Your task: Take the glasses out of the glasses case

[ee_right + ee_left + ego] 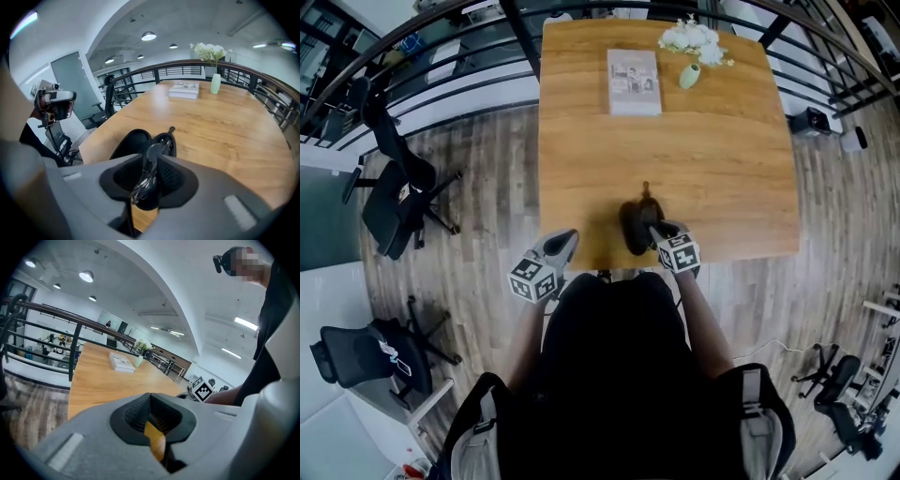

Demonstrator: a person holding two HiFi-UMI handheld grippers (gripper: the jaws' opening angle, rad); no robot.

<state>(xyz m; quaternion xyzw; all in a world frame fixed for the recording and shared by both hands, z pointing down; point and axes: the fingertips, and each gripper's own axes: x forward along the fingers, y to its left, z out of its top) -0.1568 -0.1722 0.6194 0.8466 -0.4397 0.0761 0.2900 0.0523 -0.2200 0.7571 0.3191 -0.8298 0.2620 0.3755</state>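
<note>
A black glasses case (636, 225) lies open near the front edge of the wooden table (712, 159), its zip pull pointing away from me. In the right gripper view the case (136, 140) shows both halves spread apart. My right gripper (150, 180) is shut on dark glasses (148, 173), held edge-on just above the case. In the head view the right gripper (659, 232) is at the case's right side. My left gripper (564, 246) hovers at the table's front left edge, shut with nothing in it (151, 417).
A book (634, 82), a small green vase (690, 75) and white flowers (694, 37) sit at the table's far end. A dark railing (441, 66) runs behind the table. Office chairs (394, 192) stand on the floor to the left.
</note>
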